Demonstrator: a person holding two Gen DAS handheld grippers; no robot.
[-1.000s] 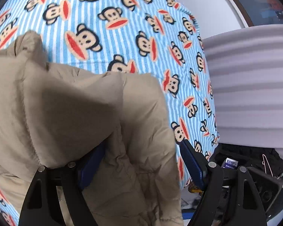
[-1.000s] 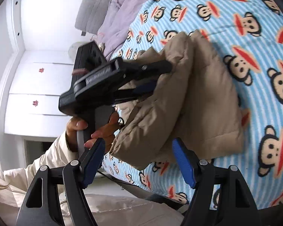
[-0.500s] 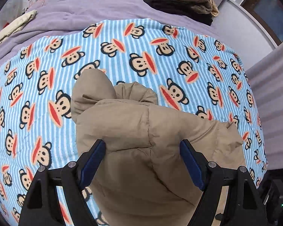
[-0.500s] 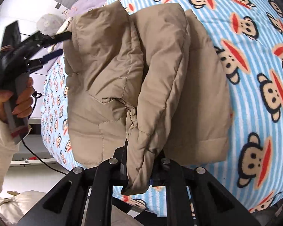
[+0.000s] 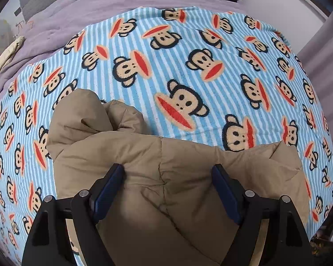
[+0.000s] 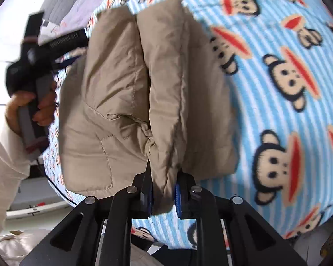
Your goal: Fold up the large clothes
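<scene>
Two views were given, and the left wrist view was taken first. The tan padded jacket (image 5: pixel 166 190) was seen lying on the monkey-print blanket (image 5: pixel 188 66) spread over the bed, directly under and ahead of the left tongs (image 5: pixel 168 190). Their blue pads (image 5: pixel 108 190) were held wide, one to each side of a thick fold of the jacket, and whether the cloth was pressed or merely straddled could not be told. A bunched end of the jacket was seen up and to the left of the pads.

In the right wrist view the right tongs (image 6: pixel 164 197) were found closed narrow on a puffy edge of the same jacket, their jaws having just been closing with the cloth between them. The jacket's long axis was seen running away from these tongs toward the top of the frame, its far left side flanked by the other tool, which was gripped in the person's hand (image 6: pixel 31 108). By that reading both tongs were placed along the near edge, the right one at the corner, so any coming fold would be judged to carry this edge away along the long axis.
</scene>
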